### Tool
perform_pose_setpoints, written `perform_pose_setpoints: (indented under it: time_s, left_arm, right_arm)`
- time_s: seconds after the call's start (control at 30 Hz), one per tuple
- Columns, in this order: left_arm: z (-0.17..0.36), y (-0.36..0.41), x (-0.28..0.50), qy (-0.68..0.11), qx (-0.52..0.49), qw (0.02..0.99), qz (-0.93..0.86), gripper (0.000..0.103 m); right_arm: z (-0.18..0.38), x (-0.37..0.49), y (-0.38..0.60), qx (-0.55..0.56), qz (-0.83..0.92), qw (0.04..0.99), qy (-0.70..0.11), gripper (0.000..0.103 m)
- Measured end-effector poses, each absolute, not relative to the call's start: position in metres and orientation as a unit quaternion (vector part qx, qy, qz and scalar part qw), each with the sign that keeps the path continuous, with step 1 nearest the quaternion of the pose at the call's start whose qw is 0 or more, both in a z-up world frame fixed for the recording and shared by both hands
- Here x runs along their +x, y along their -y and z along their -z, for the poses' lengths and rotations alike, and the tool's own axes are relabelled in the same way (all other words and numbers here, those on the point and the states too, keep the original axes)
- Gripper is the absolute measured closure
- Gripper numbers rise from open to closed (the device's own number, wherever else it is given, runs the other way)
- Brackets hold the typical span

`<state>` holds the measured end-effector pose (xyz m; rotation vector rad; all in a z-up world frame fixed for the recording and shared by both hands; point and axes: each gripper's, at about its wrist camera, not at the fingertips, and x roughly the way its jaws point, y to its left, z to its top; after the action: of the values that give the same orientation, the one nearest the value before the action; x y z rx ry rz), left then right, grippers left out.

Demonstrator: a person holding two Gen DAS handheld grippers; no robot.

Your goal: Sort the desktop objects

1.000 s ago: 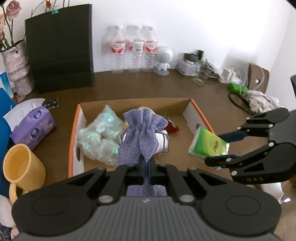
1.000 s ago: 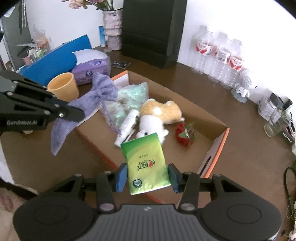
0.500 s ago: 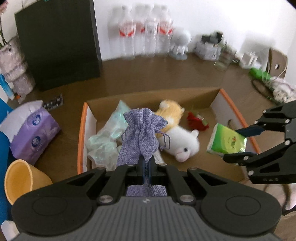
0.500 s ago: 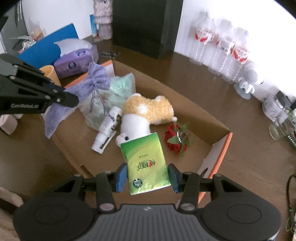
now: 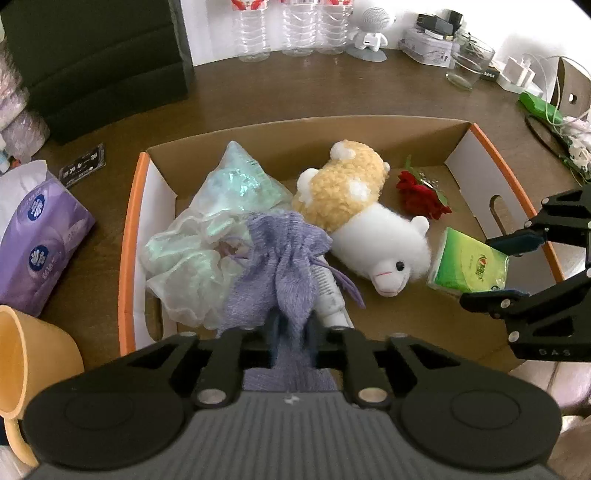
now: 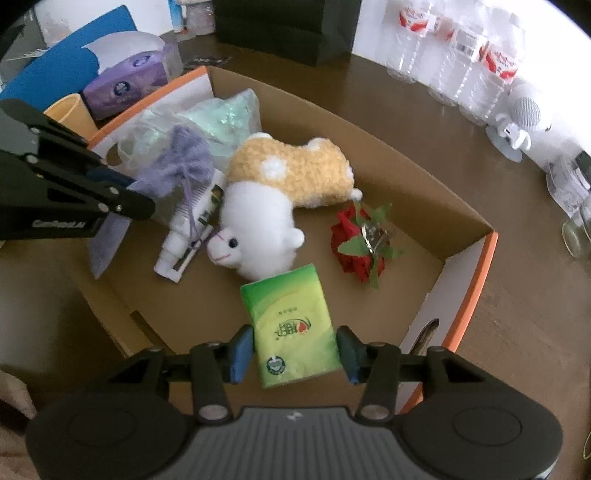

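Observation:
An orange-rimmed cardboard box [image 5: 127, 258] holds a yellow-and-white plush toy [image 5: 369, 221], a red rose [image 5: 421, 195], a pale green crinkly bag [image 5: 207, 236] and a white tube [image 6: 188, 229]. My left gripper [image 5: 293, 325] hovers over the box's near left part. Its fingers stand apart, and the purple drawstring pouch [image 5: 280, 266] slumps between them onto the bag and tube. My right gripper [image 6: 295, 350] is shut on a green tissue pack [image 6: 291, 325], held low inside the box just in front of the plush toy's head.
A purple tissue box [image 5: 40, 229] and a yellow cup [image 5: 33, 365] stand left of the box. A black paper bag [image 5: 92, 55], water bottles [image 5: 295, 26], a white figurine [image 5: 371, 33] and a glass [image 5: 465, 66] line the back of the brown table.
Both grippers have come down into the box. The left fingers have parted and the pouch has dropped from upright onto the box contents. The tissue pack has sunk close to the box floor.

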<state>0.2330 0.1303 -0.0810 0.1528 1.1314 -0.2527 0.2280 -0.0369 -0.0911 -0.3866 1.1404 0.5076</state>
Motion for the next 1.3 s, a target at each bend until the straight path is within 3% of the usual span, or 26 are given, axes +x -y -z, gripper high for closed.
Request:
perform_pose_setpoints:
  time_s: [0.13, 0.2, 0.3, 0.37, 0.53, 0.6, 1.0, 1.3]
  left_arm:
    - [0.073, -0.131, 0.228, -0.524, 0.066, 0.841, 0.116, 0.056]
    - [0.066, -0.132, 0.224, -0.515, 0.064, 0.847, 0.111, 0.041]
    - [0.054, -0.134, 0.216, -0.501, 0.059, 0.857, 0.107, 0.024]
    - [0.046, -0.135, 0.21, -0.49, 0.057, 0.863, 0.108, 0.022]
    - [0.027, -0.139, 0.19, -0.468, 0.047, 0.876, 0.104, 0.004]
    - [0.021, -0.141, 0.182, -0.46, 0.042, 0.881, 0.103, 0.001]
    - [-0.014, -0.15, 0.128, -0.42, 0.012, 0.901, 0.108, 0.0]
    - [-0.016, -0.155, 0.091, -0.441, -0.028, 0.892, 0.095, 0.0]
  right_arm:
    - [0.088, 0.227, 0.039, -0.174, -0.23, 0.799, -0.528, 0.044]
    - [0.082, 0.224, 0.04, -0.17, -0.227, 0.805, -0.522, 0.037]
    - [0.071, 0.219, 0.042, -0.162, -0.222, 0.815, -0.511, 0.034]
    - [0.063, 0.213, 0.044, -0.151, -0.217, 0.822, -0.504, 0.03]
    - [0.043, 0.189, 0.049, -0.128, -0.203, 0.838, -0.489, 0.025]
    - [0.036, 0.179, 0.051, -0.12, -0.197, 0.844, -0.484, 0.02]
    - [0.005, 0.114, 0.064, -0.033, -0.148, 0.867, -0.474, 0.014]
    - [-0.015, 0.079, 0.077, 0.025, -0.096, 0.883, -0.459, 0.003]
